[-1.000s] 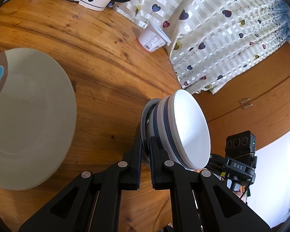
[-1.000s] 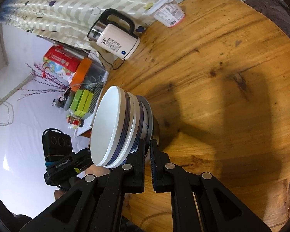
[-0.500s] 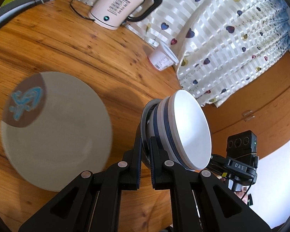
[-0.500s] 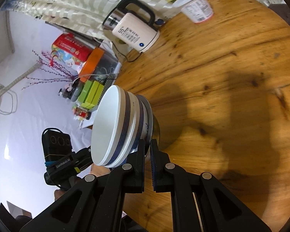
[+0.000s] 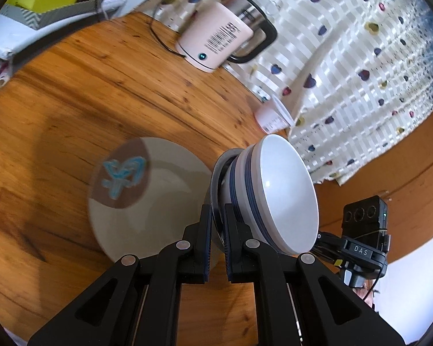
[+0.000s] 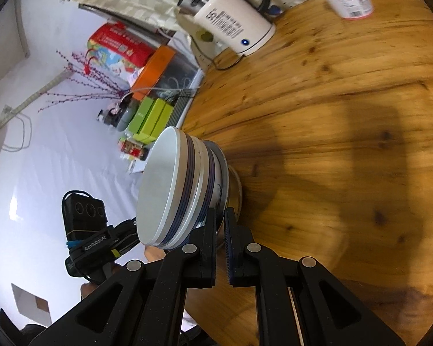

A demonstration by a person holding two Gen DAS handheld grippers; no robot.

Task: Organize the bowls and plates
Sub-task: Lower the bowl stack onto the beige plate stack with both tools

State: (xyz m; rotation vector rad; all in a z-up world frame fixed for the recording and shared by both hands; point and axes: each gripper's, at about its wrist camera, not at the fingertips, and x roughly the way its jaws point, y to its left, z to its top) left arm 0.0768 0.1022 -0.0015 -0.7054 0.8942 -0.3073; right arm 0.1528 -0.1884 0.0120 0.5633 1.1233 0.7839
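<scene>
A stack of nested bowls (image 5: 274,196), white with dark blue bands over a grey metal one, hangs above the wooden table (image 5: 80,95). My left gripper (image 5: 218,225) is shut on the stack's rim on one side. My right gripper (image 6: 220,230) is shut on the opposite rim of the same stack (image 6: 182,190). A grey plate (image 5: 147,196) with a brown patch and a blue mark lies on the table below and left of the stack in the left wrist view. It does not show in the right wrist view.
A white electric kettle (image 5: 219,43) with a black handle stands at the table's far side, also in the right wrist view (image 6: 231,26). A pink-and-white cup (image 5: 271,115) lies by the heart-patterned curtain (image 5: 346,66). Green boxes (image 6: 153,115) and clutter sit beyond the table's edge.
Both grippers carried the bowl stack across the table. In the left wrist view the plate slid from the far left to just beside the stack. The kettle came nearer the middle in both views.
</scene>
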